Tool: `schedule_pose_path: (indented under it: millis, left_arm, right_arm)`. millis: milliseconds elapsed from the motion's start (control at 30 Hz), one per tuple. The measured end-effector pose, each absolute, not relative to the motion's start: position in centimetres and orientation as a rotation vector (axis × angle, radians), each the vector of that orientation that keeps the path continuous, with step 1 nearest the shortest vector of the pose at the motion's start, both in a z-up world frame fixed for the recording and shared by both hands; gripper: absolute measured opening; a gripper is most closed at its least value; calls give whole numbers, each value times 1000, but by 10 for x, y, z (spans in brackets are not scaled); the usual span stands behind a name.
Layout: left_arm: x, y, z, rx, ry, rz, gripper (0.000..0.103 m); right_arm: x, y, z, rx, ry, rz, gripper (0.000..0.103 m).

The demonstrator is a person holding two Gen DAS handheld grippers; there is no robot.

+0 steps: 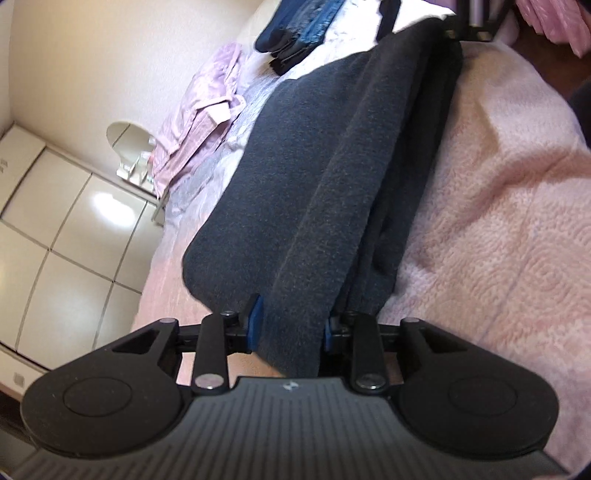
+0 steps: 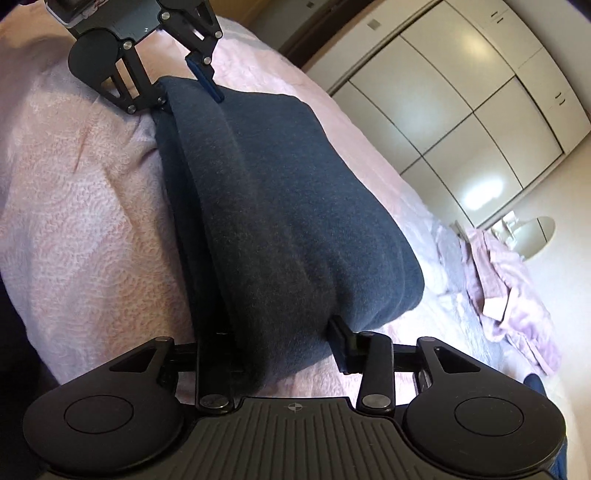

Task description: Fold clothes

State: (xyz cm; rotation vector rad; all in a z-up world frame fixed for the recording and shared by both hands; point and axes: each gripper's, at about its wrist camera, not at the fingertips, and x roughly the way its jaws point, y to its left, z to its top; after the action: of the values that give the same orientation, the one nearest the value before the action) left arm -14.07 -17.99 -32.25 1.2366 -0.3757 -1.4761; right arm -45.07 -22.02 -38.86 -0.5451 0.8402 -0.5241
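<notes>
A dark grey garment point(image 1: 314, 177) hangs folded lengthwise and stretched between my two grippers above a pink bedspread point(image 1: 498, 221). My left gripper point(image 1: 291, 326) is shut on one end of it, blue pads either side of the cloth. My right gripper point(image 2: 273, 343) is shut on the other end of the garment point(image 2: 280, 206). In the right wrist view the left gripper point(image 2: 184, 85) shows at the far end, clamped on the cloth. In the left wrist view the right gripper point(image 1: 469, 29) shows at the top.
A crumpled lilac garment point(image 1: 199, 122) lies on the bed near its edge, also in the right wrist view point(image 2: 509, 295). A stack of dark folded clothes point(image 1: 295, 29) sits further back. White wardrobe doors point(image 2: 461, 110) stand beyond the bed.
</notes>
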Motion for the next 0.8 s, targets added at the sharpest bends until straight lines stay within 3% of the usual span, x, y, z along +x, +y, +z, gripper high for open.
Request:
schedule_pose_path:
  millis: [67,133,167,367,633,800]
  left_arm:
    - [-131,-173,-313,1204,-330,-1463,39]
    - [-119,-164,-303,1142,-276,-1464,49]
    - [-115,-161,-300,1122,-255,-1458,50]
    - [-102,-140,-285,1008,-168,-1429,51]
    - [-72,-116,-272,845,-63,-1385,51]
    - [-70,-111,-273,833,-59,-1392,51]
  right_arm:
    - [-455,-211,-380,-560,846,-549,49]
    - [-460,-197,-370,-573,812,-572,69]
    - [-462,-187,-365,-573,779,-573,71]
    - [-405,-154,-359,-599,691,-481,73]
    - [-296,-164,-412,-790,817,-404,73]
    - [-266,-193,-411,-799,847,-390,72]
